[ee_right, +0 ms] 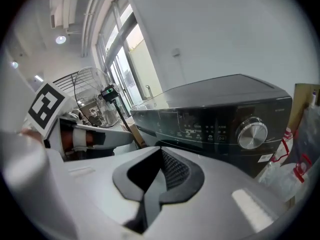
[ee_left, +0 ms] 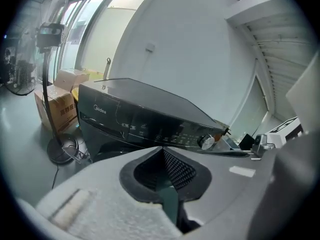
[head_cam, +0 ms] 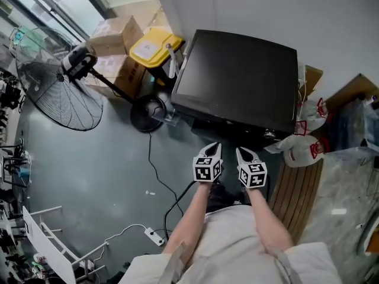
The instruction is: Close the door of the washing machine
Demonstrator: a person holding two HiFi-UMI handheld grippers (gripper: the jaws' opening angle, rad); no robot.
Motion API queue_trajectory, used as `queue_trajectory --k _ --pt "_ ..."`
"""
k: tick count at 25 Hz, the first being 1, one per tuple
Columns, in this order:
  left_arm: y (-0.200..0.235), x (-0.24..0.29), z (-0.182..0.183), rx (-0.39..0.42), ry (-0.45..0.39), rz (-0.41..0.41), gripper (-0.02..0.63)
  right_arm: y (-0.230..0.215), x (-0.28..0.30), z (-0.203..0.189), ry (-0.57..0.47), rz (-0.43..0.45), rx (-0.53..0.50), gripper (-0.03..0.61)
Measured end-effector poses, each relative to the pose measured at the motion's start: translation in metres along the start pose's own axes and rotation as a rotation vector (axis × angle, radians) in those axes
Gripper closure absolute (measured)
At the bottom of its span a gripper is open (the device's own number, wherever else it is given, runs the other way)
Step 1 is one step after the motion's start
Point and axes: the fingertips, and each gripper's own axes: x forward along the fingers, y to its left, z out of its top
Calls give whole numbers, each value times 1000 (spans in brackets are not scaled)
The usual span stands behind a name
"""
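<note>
Washing machine [head_cam: 237,78], black, against the wall, left gripper [head_cam: 213,148] and right gripper [head_cam: 243,154] side by side before it, fingers of both clenched empty.

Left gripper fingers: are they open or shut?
Shut. The left gripper has its fingers pressed together, with nothing between them.

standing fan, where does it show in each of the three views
Head view: standing fan upper left, left of the washing machine.
Left gripper view: far left edge.
Right gripper view: left of centre, by the windows.
Shared landmark: the washing machine, right of the fan in every view.
</note>
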Motion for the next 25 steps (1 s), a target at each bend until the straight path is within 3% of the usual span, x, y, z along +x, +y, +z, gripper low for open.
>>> queue_trajectory --k 13,21,25 --pt "-36 -59 -6 -2 -97 56 612 29 -46 0 -34 97 -76 575" --pt "-44 -82 -17 8 -121 88 612 17 -71 -5 -57 89 -31 575" --pt "-49 -91 -27 -24 -131 105 612 22 -82 -12 -61 106 -33 575"
